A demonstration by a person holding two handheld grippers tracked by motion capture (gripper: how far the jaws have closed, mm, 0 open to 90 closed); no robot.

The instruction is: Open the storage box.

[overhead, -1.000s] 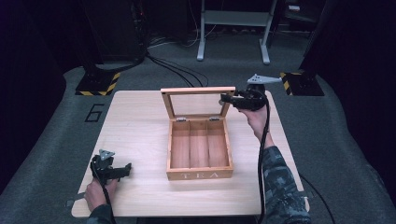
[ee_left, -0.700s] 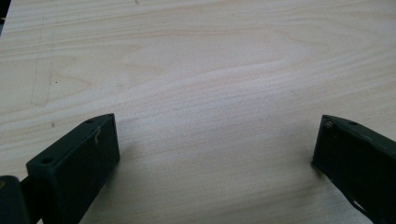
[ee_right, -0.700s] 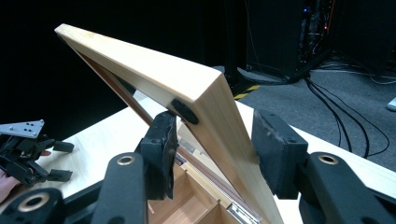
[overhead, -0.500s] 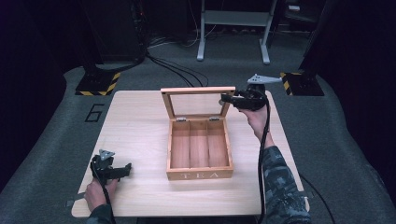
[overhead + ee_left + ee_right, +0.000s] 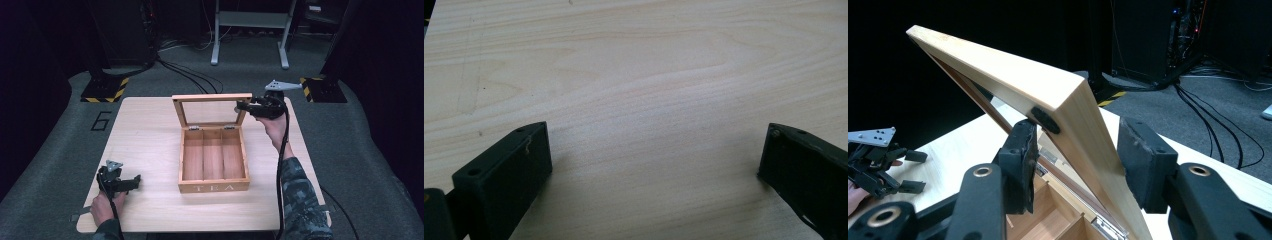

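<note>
A wooden tea box (image 5: 214, 187) with three compartments sits in the middle of the light wooden table (image 5: 150, 130). Its glass-paned lid (image 5: 211, 98) stands raised at the back. My right gripper (image 5: 242, 106) is shut on the lid's right edge. In the right gripper view the pads clamp the lid frame (image 5: 998, 65) from both sides, with the right gripper (image 5: 1078, 150) astride it. My left gripper (image 5: 136, 181) rests near the table's front left corner. It is open, and only bare wood lies in front of the left gripper (image 5: 654, 150). The right gripper view also catches the left gripper (image 5: 910, 172) far off.
Two striped floor bases (image 5: 104, 89) stand beyond the table's back corners. Cables (image 5: 190, 75) run across the grey floor behind it. A metal frame (image 5: 250, 35) stands at the back. A "6" (image 5: 101, 121) is marked left of the table.
</note>
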